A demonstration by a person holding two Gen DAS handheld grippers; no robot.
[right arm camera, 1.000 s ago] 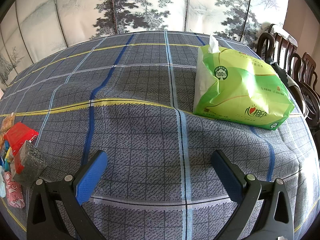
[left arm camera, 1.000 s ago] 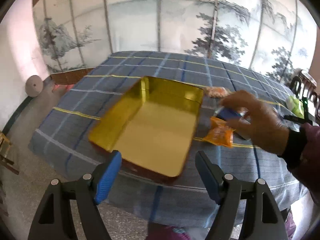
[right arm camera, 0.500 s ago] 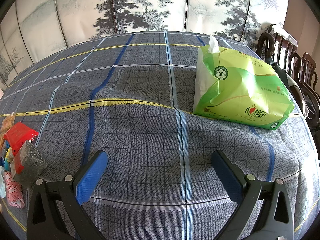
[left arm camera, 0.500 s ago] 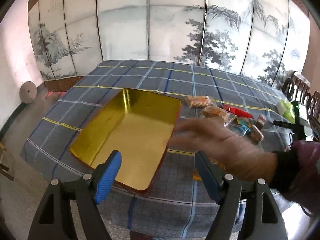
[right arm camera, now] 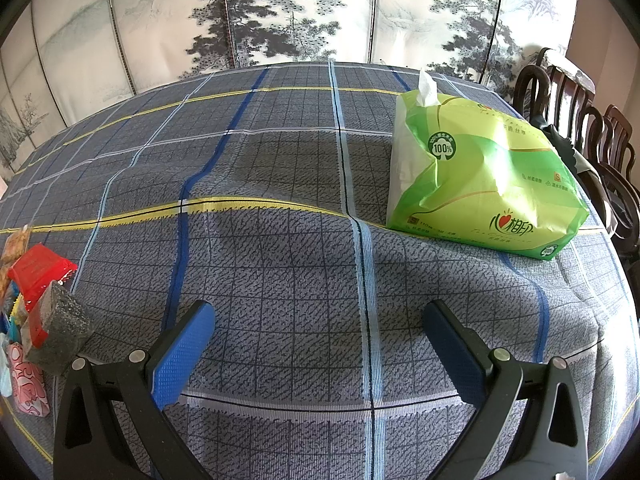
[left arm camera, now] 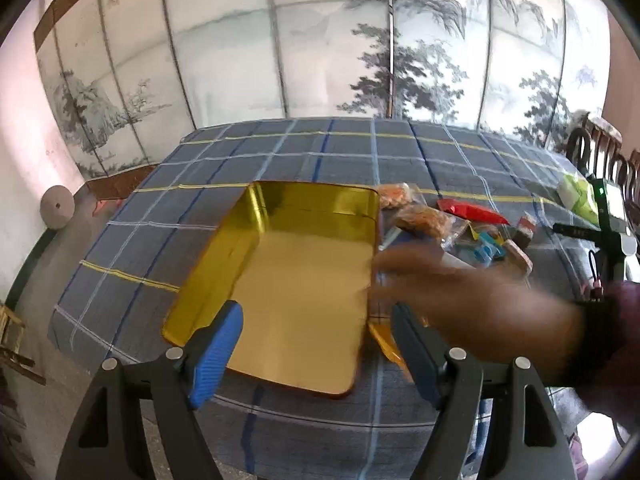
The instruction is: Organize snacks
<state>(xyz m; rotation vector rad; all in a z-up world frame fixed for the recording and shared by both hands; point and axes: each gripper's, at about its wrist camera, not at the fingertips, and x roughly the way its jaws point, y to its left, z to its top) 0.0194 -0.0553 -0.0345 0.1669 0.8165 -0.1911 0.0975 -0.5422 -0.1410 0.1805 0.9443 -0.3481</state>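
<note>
An empty gold tin tray [left arm camera: 296,280] lies on the blue checked tablecloth [left arm camera: 320,152]. My left gripper [left arm camera: 316,344] hovers open over the tray's near edge. Several wrapped snacks [left arm camera: 460,228] lie in a pile to the tray's right. A bare hand [left arm camera: 472,304], blurred, reaches across between the pile and the tray; an orange packet [left arm camera: 384,340] shows under it. My right gripper [right arm camera: 320,344] is open and empty, low over the cloth. The snacks' edge [right arm camera: 40,304] shows at its far left.
A green tissue pack [right arm camera: 476,184] stands on the table to the right of my right gripper. Dark wooden chairs [right arm camera: 580,132] line the table's right side. A painted folding screen [left arm camera: 320,40] stands behind the table.
The bare hand has moved from the snack pile toward the tray's right edge. The left wrist view has shifted, with the tray now nearer the middle. The right gripper has not moved.
</note>
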